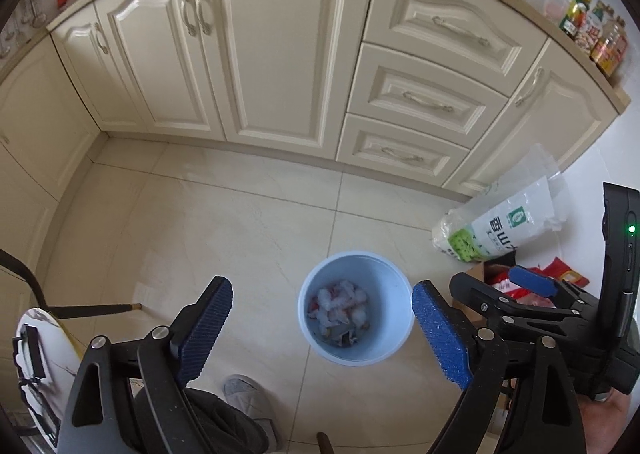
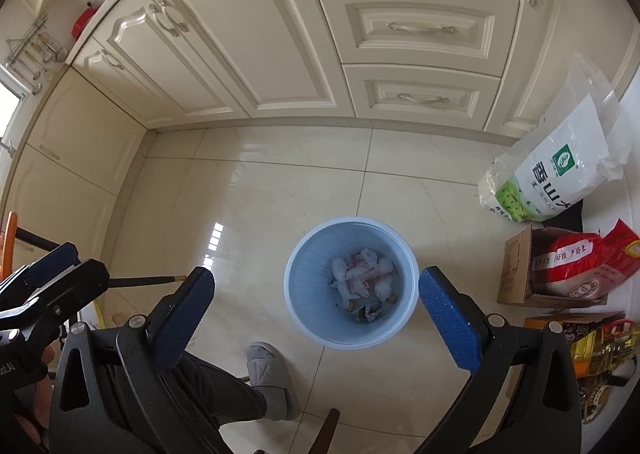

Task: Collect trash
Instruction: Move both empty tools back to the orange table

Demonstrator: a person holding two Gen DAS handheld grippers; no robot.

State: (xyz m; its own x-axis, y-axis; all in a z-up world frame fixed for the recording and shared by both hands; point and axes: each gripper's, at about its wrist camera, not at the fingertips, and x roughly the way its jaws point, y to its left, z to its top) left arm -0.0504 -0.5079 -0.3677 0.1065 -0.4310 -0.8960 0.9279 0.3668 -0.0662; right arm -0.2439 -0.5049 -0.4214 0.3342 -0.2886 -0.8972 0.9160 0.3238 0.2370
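A light blue trash bin [image 1: 320, 342] stands on the tiled floor and holds crumpled white tissues and wrappers [image 1: 340, 308]. It also shows in the right wrist view [image 2: 300, 294], with the trash [image 2: 362, 280] inside it. My left gripper [image 1: 322, 328] is open and empty, held above the bin. My right gripper [image 2: 316, 308] is open and empty, also above the bin. The right gripper's blue pads show at the right edge of the left wrist view [image 1: 532, 280].
Cream kitchen cabinets [image 1: 280, 54] line the far side. A white rice bag [image 2: 560, 170], a cardboard box with a red bag [image 2: 568, 266] and an oil bottle [image 2: 600, 346] stand at the right. A grey slipper [image 2: 268, 374] and chair legs are near the bottom.
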